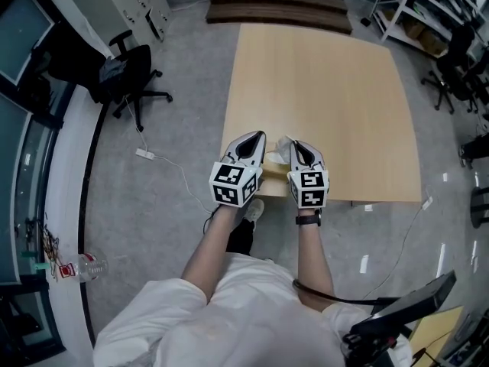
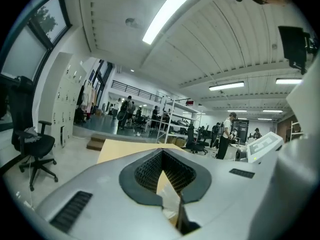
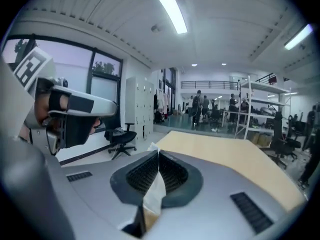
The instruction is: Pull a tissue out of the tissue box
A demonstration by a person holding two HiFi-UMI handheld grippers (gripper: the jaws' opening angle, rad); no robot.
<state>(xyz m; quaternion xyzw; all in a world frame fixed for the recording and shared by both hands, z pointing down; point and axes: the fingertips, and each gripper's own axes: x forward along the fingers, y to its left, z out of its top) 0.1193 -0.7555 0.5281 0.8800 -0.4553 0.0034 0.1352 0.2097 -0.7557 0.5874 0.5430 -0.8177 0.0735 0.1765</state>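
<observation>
The right gripper, at the near edge of the table in the lower middle of the head view, has its jaws pinched together on a white tissue. The tissue stands up from the tissue box between the two grippers. The left gripper has its jaws together, with nothing clearly held. The grasp looks made; drawing the sheet fully clear of the box seems to be what is left.

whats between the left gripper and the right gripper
A white tissue stands between the left gripper and right gripper in the head view; the right gripper view shows its jaws shut on it.
</observation>
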